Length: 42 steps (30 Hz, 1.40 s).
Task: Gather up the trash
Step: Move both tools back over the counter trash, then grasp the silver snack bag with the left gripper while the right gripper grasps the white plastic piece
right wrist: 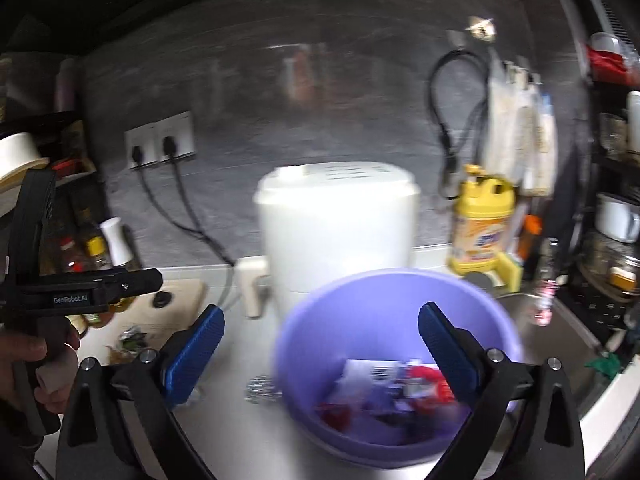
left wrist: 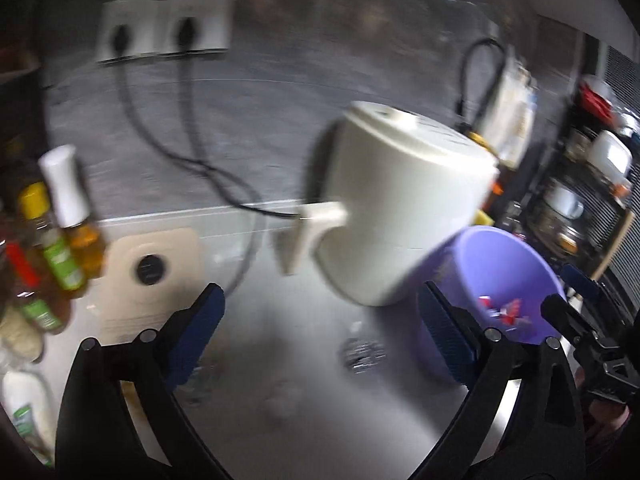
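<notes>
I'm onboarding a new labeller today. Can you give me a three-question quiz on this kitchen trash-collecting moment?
1. True or false: the right claw is shut on a wrapper.
2. Multiple choice: the collected wrappers lie in A) the purple plastic bin, B) the sink, C) the white air fryer.
3. Fill in: the crumpled foil scrap lies on the steel counter, just to the ____ of the bin in the right wrist view.

Key
1. False: both it and the left claw are open and hold nothing.
2. A.
3. Left.
</notes>
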Each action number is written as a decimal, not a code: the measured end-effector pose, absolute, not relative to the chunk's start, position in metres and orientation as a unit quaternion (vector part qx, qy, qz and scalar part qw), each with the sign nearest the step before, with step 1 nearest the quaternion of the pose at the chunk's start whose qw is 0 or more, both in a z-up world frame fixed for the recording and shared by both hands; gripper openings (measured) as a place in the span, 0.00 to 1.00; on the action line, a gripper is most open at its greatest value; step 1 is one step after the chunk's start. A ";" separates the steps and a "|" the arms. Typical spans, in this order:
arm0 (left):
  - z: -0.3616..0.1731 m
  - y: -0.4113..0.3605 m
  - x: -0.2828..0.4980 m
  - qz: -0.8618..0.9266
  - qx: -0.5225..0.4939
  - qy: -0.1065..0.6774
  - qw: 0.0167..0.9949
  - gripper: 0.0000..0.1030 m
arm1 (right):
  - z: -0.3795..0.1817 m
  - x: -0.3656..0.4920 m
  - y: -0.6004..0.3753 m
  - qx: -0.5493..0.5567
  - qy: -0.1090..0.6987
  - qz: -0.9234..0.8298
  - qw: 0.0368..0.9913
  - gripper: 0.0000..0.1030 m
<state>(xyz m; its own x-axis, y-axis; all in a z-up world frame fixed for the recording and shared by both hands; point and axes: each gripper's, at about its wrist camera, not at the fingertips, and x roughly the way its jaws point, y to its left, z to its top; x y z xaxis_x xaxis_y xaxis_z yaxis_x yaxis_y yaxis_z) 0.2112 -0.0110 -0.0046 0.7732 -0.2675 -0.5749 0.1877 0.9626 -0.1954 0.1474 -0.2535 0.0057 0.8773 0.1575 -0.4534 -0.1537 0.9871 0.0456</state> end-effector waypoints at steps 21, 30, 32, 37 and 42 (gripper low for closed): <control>-0.014 0.094 0.154 0.005 -0.112 0.312 0.943 0.92 | -0.023 0.166 -0.167 -0.003 0.272 0.207 0.940 0.92; -0.053 0.103 0.157 0.009 -0.135 0.353 0.926 0.58 | -0.049 0.173 -0.156 -0.004 0.302 0.213 0.929 0.92; -0.065 0.104 0.162 0.009 -0.137 0.362 0.922 0.57 | -0.055 0.174 -0.156 -0.007 0.308 0.213 0.927 0.92; -0.083 0.099 0.181 -0.006 -0.140 0.380 0.914 0.57 | -0.076 0.182 -0.151 -0.015 0.330 0.215 0.919 0.92; -0.101 0.090 0.208 -0.015 -0.125 0.401 0.907 0.59 | -0.092 0.192 -0.147 -0.026 0.349 0.217 0.911 0.92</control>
